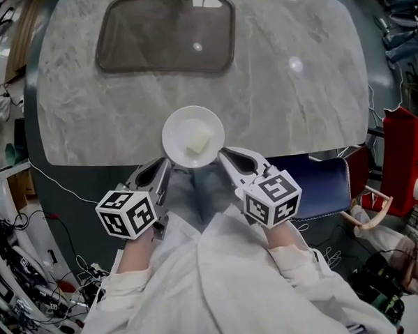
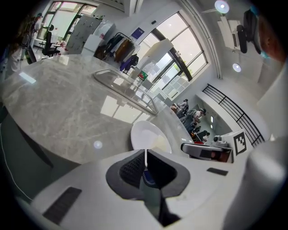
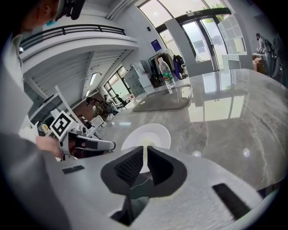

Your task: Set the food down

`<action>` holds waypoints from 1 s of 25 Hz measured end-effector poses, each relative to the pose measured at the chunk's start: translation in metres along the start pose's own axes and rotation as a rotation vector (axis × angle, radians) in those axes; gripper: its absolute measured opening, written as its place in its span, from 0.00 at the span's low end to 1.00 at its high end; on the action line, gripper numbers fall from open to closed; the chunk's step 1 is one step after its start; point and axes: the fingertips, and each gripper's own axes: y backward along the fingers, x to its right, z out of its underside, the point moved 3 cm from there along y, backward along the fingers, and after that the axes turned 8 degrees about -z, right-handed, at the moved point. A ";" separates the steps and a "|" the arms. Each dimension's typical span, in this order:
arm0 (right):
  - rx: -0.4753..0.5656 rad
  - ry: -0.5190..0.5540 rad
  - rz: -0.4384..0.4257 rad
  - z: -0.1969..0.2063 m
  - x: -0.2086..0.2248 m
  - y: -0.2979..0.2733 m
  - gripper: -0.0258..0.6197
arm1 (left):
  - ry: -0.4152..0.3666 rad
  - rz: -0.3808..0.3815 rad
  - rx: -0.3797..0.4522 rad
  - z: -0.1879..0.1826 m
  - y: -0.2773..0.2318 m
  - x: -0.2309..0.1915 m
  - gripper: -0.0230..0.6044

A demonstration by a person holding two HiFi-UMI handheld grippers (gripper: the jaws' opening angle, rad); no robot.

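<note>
Left gripper (image 1: 165,165) and right gripper (image 1: 226,158): each pinching the thin rim of the round white plate (image 1: 175,124), jaws narrowed onto its edge. Pale blocky food (image 1: 197,141) is sitting on the plate, which is overhanging the near edge of the veined grey stone counter (image 1: 296,102). Head view is showing the rounded-rectangle sink (image 1: 163,32) from above. Only the right gripper view is showing a clear bottle (image 3: 166,74) by it.
</note>
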 end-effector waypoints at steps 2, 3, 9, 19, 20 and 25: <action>-0.009 -0.008 0.006 0.002 0.004 -0.002 0.05 | 0.017 -0.011 -0.004 0.001 -0.004 -0.003 0.07; -0.014 -0.013 0.010 0.004 0.007 -0.003 0.04 | 0.023 -0.015 -0.007 0.001 -0.006 -0.004 0.07; -0.050 -0.049 0.033 0.014 0.019 -0.009 0.05 | 0.033 -0.046 -0.023 0.004 -0.013 -0.004 0.08; -0.077 -0.136 0.020 0.022 0.033 -0.018 0.18 | 0.078 -0.057 -0.048 0.007 -0.024 -0.009 0.20; -0.079 -0.141 0.023 0.022 0.034 -0.018 0.18 | 0.084 -0.057 -0.047 0.006 -0.024 -0.009 0.20; -0.088 -0.162 0.024 0.022 0.038 -0.023 0.18 | 0.092 -0.056 -0.047 0.005 -0.025 -0.010 0.20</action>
